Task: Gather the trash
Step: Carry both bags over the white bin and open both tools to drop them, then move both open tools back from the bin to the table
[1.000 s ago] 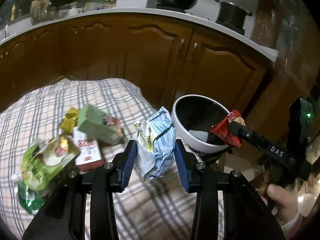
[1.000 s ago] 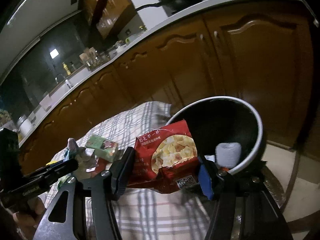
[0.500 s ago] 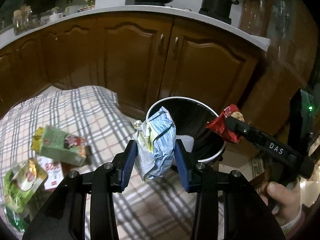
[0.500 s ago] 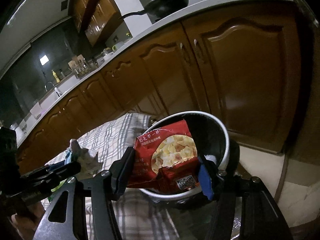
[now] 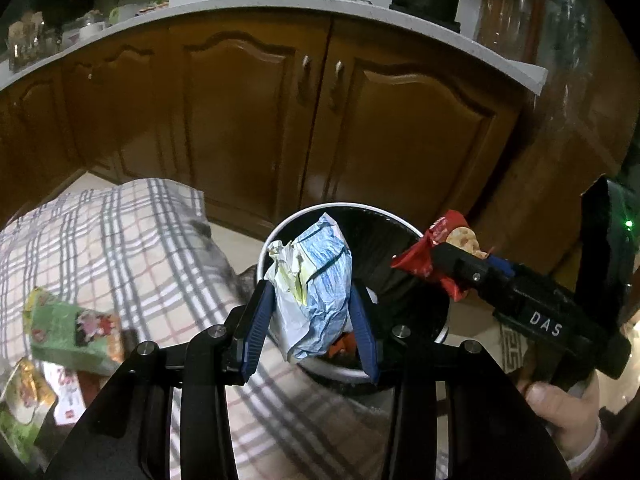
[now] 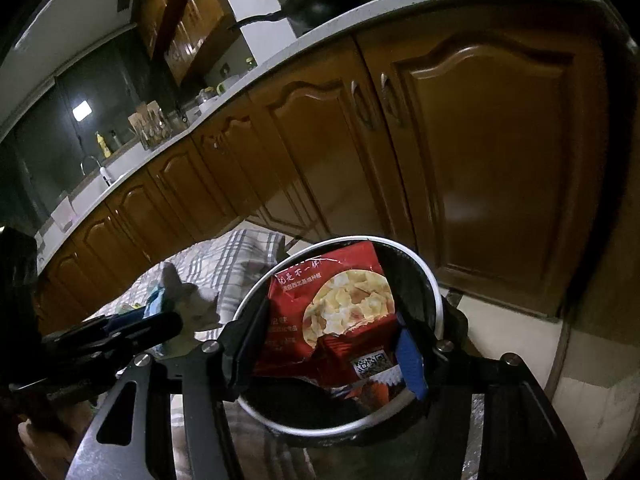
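The left tongs (image 5: 310, 330) are clamping a crumpled blue wrapper (image 5: 310, 292), and the right tongs (image 6: 332, 350) are gripping a red snack bag (image 6: 332, 312); both are hanging over the bin (image 5: 400, 222). The drop step is probably underway, so next both tongs need opening above the rim. More packets (image 5: 72, 332) are waiting on the checked surface (image 5: 120, 248), with free room around the bin.

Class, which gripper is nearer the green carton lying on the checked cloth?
Left. The left gripper is beside the green carton; the right gripper is farther, beyond the bin.
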Demonstrator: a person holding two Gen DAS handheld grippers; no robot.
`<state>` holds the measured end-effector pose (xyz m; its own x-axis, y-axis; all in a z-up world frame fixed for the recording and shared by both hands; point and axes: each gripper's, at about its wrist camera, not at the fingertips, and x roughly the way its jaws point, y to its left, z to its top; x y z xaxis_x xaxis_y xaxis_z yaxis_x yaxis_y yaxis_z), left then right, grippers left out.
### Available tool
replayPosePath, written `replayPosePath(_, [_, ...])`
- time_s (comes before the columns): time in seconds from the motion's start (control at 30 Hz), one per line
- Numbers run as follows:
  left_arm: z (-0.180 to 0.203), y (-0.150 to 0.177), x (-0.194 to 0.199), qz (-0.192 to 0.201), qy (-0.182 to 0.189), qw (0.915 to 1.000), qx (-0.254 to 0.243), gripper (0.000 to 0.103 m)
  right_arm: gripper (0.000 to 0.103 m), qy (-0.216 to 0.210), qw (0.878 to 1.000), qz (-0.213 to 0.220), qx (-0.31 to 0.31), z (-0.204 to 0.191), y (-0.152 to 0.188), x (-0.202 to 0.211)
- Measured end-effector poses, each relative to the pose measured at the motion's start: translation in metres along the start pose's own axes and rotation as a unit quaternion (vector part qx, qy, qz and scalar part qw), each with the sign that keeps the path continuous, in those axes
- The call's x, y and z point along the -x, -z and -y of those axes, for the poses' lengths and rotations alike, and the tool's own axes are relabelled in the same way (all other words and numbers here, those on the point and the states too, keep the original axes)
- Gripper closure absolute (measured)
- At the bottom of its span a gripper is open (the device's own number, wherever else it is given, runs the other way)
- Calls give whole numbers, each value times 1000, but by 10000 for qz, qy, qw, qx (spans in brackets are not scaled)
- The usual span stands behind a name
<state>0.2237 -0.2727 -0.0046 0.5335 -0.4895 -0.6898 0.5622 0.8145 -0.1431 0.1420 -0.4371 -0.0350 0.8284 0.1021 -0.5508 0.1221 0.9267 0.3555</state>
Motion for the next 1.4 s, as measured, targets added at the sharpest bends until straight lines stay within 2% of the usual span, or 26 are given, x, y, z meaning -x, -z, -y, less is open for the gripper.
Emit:
replayPosePath(0.3, [6, -3, -27, -230, 80, 9997, 1, 64, 42, 47, 9998, -175, -17, 10, 0, -13])
replayPosePath(0.47, [4, -2, -37, -356, 102, 9993, 63, 58, 39, 58, 9995, -307, 9, 10, -3, -23])
replayPosePath(0.63, [3, -2, -37, -345, 129, 9993, 87, 41, 25, 52, 9992, -400, -48, 12, -5, -28])
replayPosePath(0.73, [1, 0, -34, -309, 106, 9994, 80, 39, 24, 86, 9993, -353, -92, 13, -4, -25])
replayPosePath(0.97, [-10, 14, -11, -196, 81, 9996, 211, 39, 23, 27, 9996, -268, -132, 7, 3, -12])
replayPosePath(1.1, [-23, 32, 13, -69, 63, 9994, 333, 36, 18, -62, 9997, -210, -132, -7, 14, -2])
replayPosePath(1.4, [-61, 63, 60, 120, -264, 9978, 591, 35, 17, -456, 9981, -346, -237, -43, 39, 1])
